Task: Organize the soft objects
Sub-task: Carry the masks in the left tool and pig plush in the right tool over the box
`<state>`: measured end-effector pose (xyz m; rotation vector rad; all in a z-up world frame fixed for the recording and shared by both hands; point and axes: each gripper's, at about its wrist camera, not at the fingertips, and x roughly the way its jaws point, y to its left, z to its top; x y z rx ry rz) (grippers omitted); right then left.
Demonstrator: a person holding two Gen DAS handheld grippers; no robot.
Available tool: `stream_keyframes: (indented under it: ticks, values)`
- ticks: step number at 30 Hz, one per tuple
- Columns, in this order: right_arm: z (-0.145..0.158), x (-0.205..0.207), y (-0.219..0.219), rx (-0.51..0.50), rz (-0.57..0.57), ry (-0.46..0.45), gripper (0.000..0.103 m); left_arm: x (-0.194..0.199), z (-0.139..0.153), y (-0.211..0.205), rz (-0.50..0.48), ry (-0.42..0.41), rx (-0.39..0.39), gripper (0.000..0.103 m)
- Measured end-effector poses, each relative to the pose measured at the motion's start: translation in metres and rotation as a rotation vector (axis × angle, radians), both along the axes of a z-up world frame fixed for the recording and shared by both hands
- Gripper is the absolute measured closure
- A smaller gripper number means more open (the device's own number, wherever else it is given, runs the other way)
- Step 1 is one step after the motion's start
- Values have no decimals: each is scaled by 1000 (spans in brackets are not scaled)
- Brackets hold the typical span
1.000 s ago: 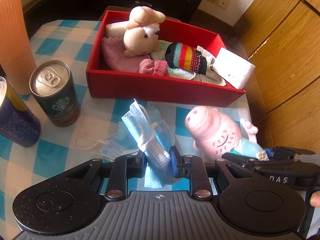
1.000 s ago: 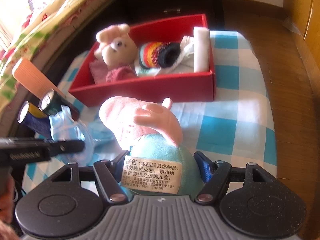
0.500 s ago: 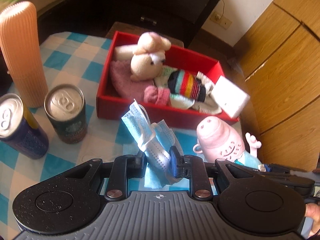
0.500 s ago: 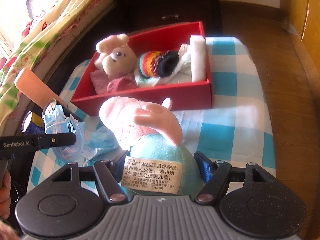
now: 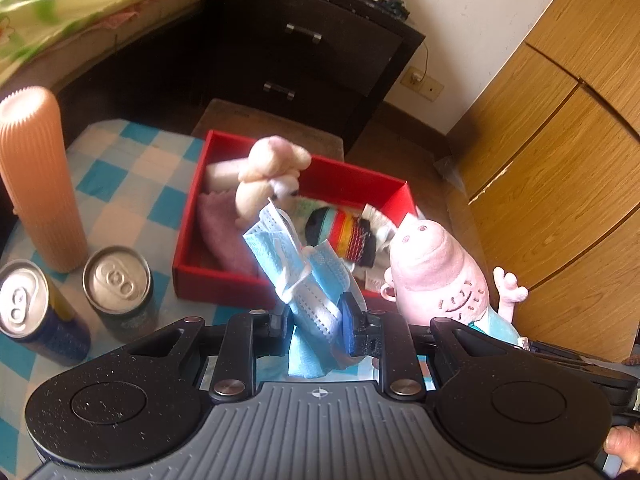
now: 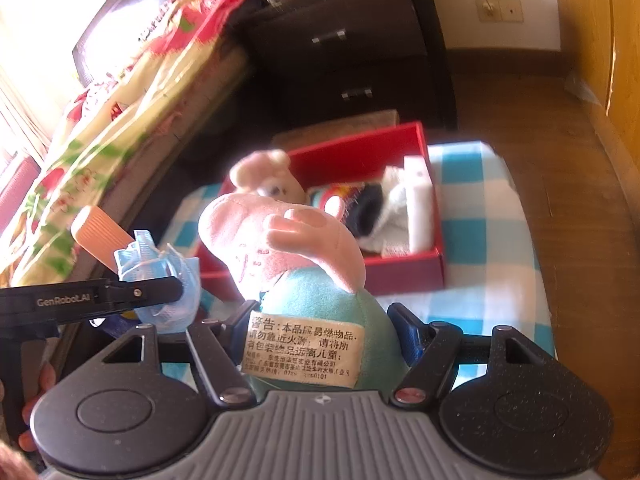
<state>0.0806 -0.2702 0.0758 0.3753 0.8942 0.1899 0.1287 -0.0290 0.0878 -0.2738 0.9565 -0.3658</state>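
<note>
My left gripper (image 5: 316,318) is shut on a bundle of blue face masks (image 5: 298,264), held in the air before the red box (image 5: 224,284). My right gripper (image 6: 324,332) is shut on a pink pig plush (image 6: 280,240) with a teal body, also held up; the plush shows in the left wrist view (image 5: 440,272) to the right of the masks. The red box (image 6: 404,272) holds a cream bunny plush (image 5: 268,184), a pink cloth (image 5: 224,228), a rainbow striped sock (image 5: 344,232) and a white sponge (image 6: 418,200). The left gripper with the masks (image 6: 160,280) shows at the left of the right wrist view.
Two drink cans (image 5: 118,288) (image 5: 28,312) and a tall ribbed orange cylinder (image 5: 40,180) stand left of the box on the blue checked tablecloth (image 5: 132,184). A dark drawer unit (image 5: 312,60), a bed (image 6: 120,120) and wooden cupboards (image 5: 560,160) surround the table.
Both grippers have risen well above the table with the masks and the pig plush, which now hang in front of the red box.
</note>
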Motion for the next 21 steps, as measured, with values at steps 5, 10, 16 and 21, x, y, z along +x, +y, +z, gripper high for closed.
stream_keyframes:
  ticks: [5, 10, 16, 21]
  values:
    - [16, 1, -2, 15, -25, -53, 55, 5, 17, 2, 19, -46, -29, 79]
    - [32, 6, -6, 30, -51, -105, 55, 13, 27, 0, 35, -74, -51, 79]
    - [46, 17, -5, 46, -75, -158, 55, 23, 37, -5, 40, -109, -74, 79]
    - [51, 27, -6, 53, -97, -183, 55, 34, 39, -11, 42, -122, -78, 79]
